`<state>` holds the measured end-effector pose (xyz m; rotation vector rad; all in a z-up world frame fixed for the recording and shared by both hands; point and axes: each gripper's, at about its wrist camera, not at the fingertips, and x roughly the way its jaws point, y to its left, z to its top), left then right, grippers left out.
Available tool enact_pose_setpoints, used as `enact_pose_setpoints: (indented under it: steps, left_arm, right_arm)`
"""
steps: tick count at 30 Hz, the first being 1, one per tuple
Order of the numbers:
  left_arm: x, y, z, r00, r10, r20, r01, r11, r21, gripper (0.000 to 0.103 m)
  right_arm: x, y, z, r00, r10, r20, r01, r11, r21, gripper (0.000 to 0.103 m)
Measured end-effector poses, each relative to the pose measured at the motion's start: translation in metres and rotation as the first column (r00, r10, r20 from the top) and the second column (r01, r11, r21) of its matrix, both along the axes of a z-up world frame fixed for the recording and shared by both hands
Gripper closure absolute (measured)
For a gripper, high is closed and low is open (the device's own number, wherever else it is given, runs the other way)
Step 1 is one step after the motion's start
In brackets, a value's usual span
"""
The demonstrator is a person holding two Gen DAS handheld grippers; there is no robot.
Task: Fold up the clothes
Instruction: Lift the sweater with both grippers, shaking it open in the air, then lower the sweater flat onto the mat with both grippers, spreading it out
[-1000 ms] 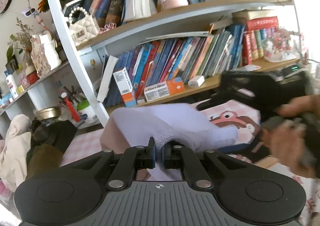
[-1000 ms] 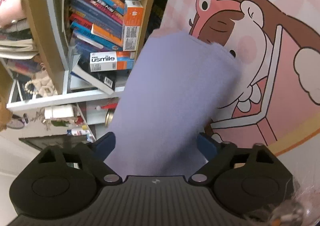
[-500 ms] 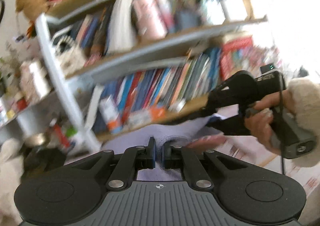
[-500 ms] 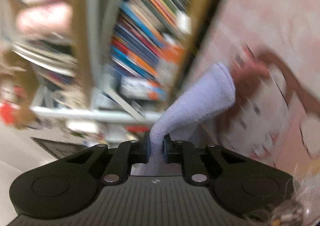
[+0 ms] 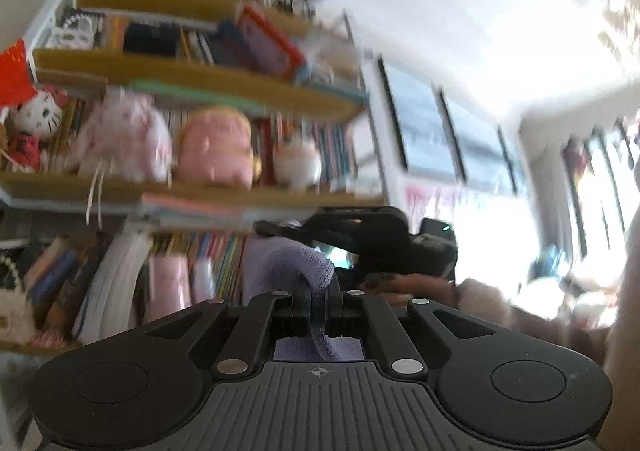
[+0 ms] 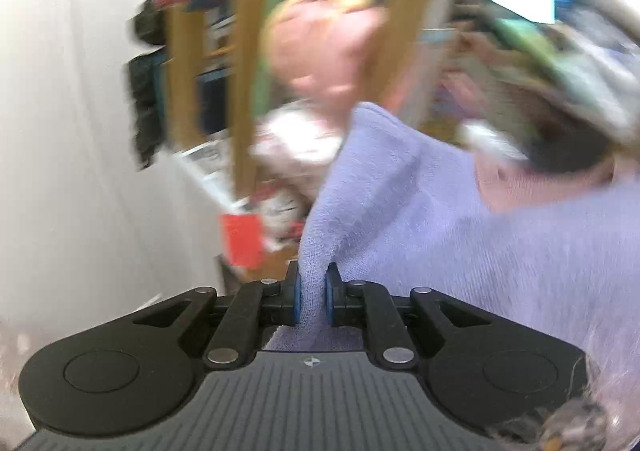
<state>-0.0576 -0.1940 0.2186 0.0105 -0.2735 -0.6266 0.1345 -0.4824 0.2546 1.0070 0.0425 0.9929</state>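
Observation:
A lavender knit garment (image 6: 460,219) is held up in the air between both grippers. My left gripper (image 5: 317,301) is shut on a bunched fold of the garment (image 5: 298,265). My right gripper (image 6: 312,297) is shut on another edge of it, and the cloth spreads out to the right in the right wrist view. The right gripper and the hand that holds it show just beyond the left gripper in the left wrist view (image 5: 360,239). Both views are blurred by motion. The table is out of view.
A tall bookshelf (image 5: 180,83) with books and plush toys (image 5: 214,149) stands at the left in the left wrist view. Bright windows (image 5: 452,139) are at the right. In the right wrist view the shelf posts (image 6: 248,63) run upright behind the cloth.
Both grippers have lifted the garment up off the table and tilted upward. The right gripper, open a second ago, has shut on the cloth. The views now show upper shelves and windows.

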Motion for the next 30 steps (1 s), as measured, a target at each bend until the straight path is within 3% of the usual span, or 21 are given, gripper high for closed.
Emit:
enact_pose_setpoints:
  steps: [3, 6, 8, 10, 12, 15, 17, 22, 23, 24, 25, 27, 30]
  left_arm:
    - [0.006, 0.019, -0.014, 0.995, 0.017, -0.099, -0.02, 0.999, -0.035, 0.098]
    - [0.023, 0.037, -0.066, 0.951, 0.131, -0.28, -0.116, 0.991, 0.071, 0.098]
    - [0.035, 0.05, -0.108, 0.888, 0.223, -0.403, -0.167, 0.971, 0.169, 0.098]
    - [0.043, 0.065, -0.148, 0.807, 0.283, -0.519, -0.186, 0.955, 0.232, 0.098]
    - [0.044, 0.078, -0.176, 0.739, 0.331, -0.587, -0.194, 0.939, 0.284, 0.098]
    - [0.044, 0.096, -0.198, 0.667, 0.375, -0.643, -0.214, 0.924, 0.316, 0.098]
    - [0.047, 0.11, -0.204, 0.634, 0.39, -0.668, -0.238, 0.92, 0.312, 0.098]
    - [0.053, 0.132, -0.207, 0.582, 0.414, -0.7, -0.278, 0.91, 0.308, 0.098]
    - [0.057, 0.135, -0.208, 0.565, 0.423, -0.709, -0.285, 0.906, 0.313, 0.097]
    - [0.061, 0.139, -0.212, 0.543, 0.435, -0.718, -0.291, 0.9, 0.325, 0.097]
    - [0.065, 0.142, -0.218, 0.518, 0.449, -0.728, -0.295, 0.893, 0.341, 0.096]
    - [0.07, 0.148, -0.228, 0.476, 0.474, -0.741, -0.302, 0.879, 0.369, 0.095]
    - [0.069, 0.153, -0.236, 0.448, 0.488, -0.749, -0.308, 0.871, 0.384, 0.093]
  right_arm:
    - [0.016, 0.038, 0.006, 0.997, 0.073, -0.037, -0.076, 0.992, -0.1, 0.092]
    - [0.042, 0.09, -0.045, 0.979, 0.087, -0.184, -0.137, 0.95, -0.282, 0.092]
    - [0.058, 0.127, -0.11, 0.931, 0.054, -0.36, -0.198, 0.904, -0.379, 0.092]
    - [0.066, 0.159, -0.167, 0.867, 0.009, -0.497, -0.268, 0.85, -0.453, 0.092]
    - [0.066, 0.188, -0.208, 0.821, -0.03, -0.57, -0.33, 0.79, -0.516, 0.092]
    - [0.063, 0.221, -0.241, 0.783, -0.015, -0.622, -0.393, 0.762, -0.514, 0.093]
    - [0.061, 0.24, -0.24, 0.797, -0.035, -0.603, -0.385, 0.739, -0.552, 0.093]
    - [0.065, 0.279, -0.242, 0.833, -0.08, -0.548, -0.361, 0.672, -0.646, 0.089]
    - [0.066, 0.285, -0.247, 0.831, -0.086, -0.55, -0.366, 0.661, -0.655, 0.081]
    - [0.067, 0.292, -0.252, 0.829, -0.092, -0.552, -0.37, 0.65, -0.664, 0.059]
    - [0.065, 0.296, -0.254, 0.821, -0.098, -0.563, -0.382, 0.638, -0.669, 0.051]
    - [0.057, 0.289, -0.257, 0.82, -0.093, -0.565, -0.388, 0.636, -0.667, 0.049]
    - [0.04, 0.268, -0.254, 0.822, -0.074, -0.565, -0.393, 0.645, -0.655, 0.043]
